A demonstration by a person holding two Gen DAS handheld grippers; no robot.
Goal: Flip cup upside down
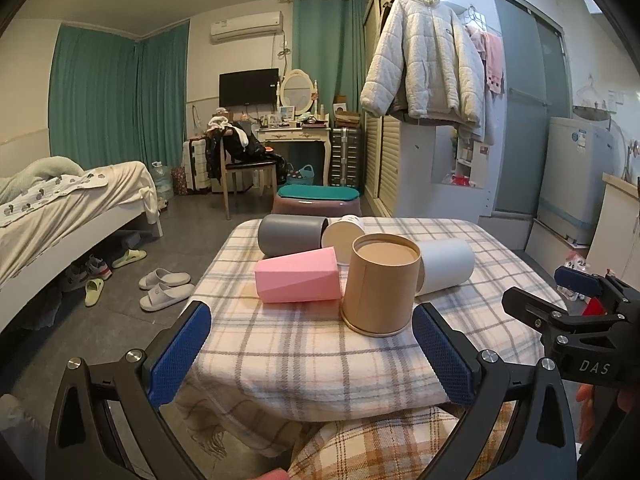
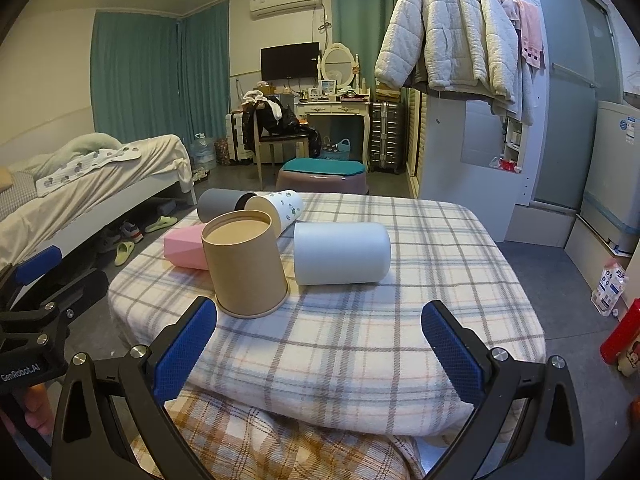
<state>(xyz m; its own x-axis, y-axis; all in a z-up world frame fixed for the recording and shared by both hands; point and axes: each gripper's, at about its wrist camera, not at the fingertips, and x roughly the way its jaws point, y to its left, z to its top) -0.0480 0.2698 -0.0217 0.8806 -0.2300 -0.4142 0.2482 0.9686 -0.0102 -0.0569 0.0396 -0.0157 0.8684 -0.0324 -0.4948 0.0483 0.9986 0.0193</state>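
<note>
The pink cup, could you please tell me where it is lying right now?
The pink cup lies on its side on the plaid cloth, left of the upside-down brown paper cup and just in front of the grey cup.

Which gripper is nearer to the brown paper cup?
Left. The left gripper is open just before the brown paper cup; the right gripper, also open, has it ahead to its left.

dim, even indoor light, sharp focus, heavy fisheye edge distortion

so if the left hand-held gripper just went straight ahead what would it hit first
Probably the brown paper cup, standing upside down just ahead of the open left hand-held gripper, slightly right of centre; the pink cup lies behind. Depth is uncertain.
</note>
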